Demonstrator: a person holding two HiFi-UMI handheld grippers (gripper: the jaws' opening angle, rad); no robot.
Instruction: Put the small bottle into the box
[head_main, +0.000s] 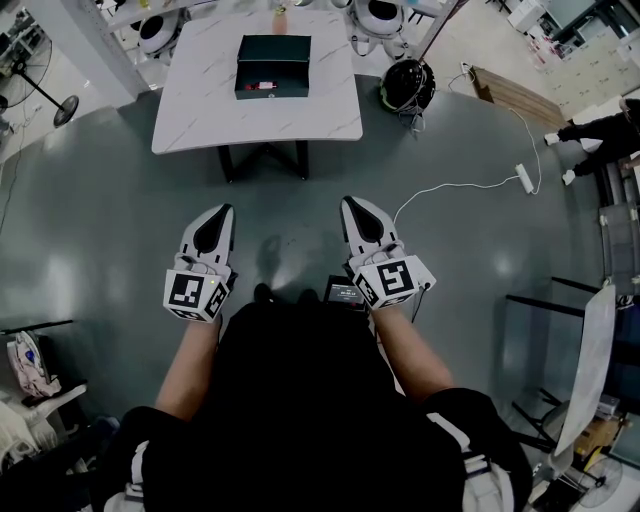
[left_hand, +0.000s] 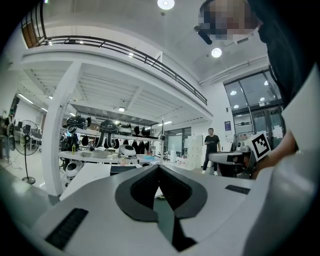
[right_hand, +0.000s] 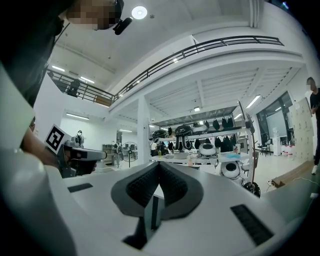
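A dark box (head_main: 272, 65) lies open on the white marble table (head_main: 200, 110) some way ahead, with a small red item inside. A small pale bottle (head_main: 281, 15) stands at the table's far edge, behind the box. My left gripper (head_main: 222, 212) and right gripper (head_main: 352, 205) are held side by side over the grey floor, well short of the table and pointing toward it. Both are shut with nothing between their jaws, as the left gripper view (left_hand: 159, 167) and the right gripper view (right_hand: 160, 165) show. The table top (left_hand: 92, 175) shows beyond the left jaws.
A black round helmet-like object (head_main: 407, 85) sits on the floor right of the table. A white cable with a power strip (head_main: 525, 178) runs across the floor on the right. A standing fan (head_main: 50, 100) is at the left. A person (left_hand: 212, 147) stands in the distance.
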